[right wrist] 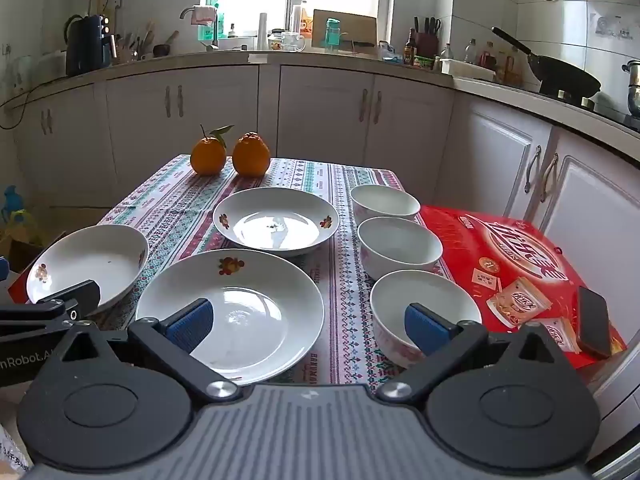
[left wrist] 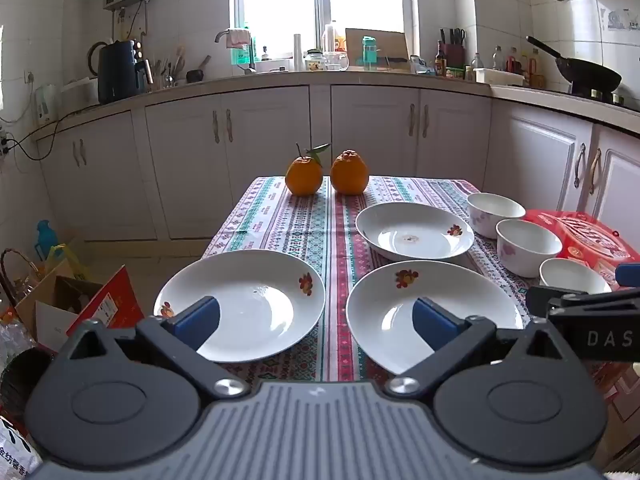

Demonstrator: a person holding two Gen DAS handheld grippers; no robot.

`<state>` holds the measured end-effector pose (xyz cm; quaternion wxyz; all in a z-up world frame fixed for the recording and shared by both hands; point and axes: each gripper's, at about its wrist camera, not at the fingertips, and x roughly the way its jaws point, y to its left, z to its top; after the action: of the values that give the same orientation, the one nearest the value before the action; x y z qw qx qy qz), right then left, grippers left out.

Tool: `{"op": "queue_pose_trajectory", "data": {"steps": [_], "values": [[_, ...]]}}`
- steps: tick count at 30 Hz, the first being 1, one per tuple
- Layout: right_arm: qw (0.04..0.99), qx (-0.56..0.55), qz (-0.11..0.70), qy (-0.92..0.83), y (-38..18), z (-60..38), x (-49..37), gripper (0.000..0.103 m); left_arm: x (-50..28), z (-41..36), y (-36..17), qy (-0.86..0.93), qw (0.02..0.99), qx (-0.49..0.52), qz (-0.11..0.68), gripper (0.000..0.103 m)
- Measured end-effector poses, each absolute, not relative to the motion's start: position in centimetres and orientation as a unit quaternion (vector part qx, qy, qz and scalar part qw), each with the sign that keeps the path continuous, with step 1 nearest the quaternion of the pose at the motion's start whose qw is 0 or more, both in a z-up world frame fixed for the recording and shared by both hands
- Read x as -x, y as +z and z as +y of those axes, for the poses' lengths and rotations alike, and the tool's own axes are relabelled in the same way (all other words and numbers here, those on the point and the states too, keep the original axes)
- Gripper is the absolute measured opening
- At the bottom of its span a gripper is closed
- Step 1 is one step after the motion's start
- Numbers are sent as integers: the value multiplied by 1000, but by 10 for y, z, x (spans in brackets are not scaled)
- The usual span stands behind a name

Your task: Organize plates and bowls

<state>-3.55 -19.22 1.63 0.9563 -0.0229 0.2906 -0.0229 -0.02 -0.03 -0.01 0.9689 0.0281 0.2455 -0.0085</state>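
Note:
Three white plates with flower prints lie on the patterned tablecloth [left wrist: 304, 220]: one near left [left wrist: 244, 308], one near right [left wrist: 428, 304] and one farther back [left wrist: 416, 232]. Three white bowls stand in a row along the right edge, far [right wrist: 384, 200], middle [right wrist: 400, 244] and near [right wrist: 424, 300]. My left gripper [left wrist: 316, 320] is open over the gap between the two near plates, holding nothing. My right gripper [right wrist: 308, 322] is open too, its left finger in front of the near right plate [right wrist: 240, 312] and its right finger in front of the nearest bowl.
Two oranges [left wrist: 326, 176] sit at the far end of the table. A red box [right wrist: 520, 264] with a phone [right wrist: 594, 320] on it lies to the right of the bowls. Cardboard boxes [left wrist: 80, 304] stand on the floor at the left. White cabinets [left wrist: 372, 128] run behind.

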Motion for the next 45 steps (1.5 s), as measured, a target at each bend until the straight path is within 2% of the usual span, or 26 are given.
{"op": "queue_pose_trajectory", "data": {"steps": [45], "values": [[955,28,293,-33,18,-193,36,103,-5,-4,-8,-12,968,-21,251,102]]}}
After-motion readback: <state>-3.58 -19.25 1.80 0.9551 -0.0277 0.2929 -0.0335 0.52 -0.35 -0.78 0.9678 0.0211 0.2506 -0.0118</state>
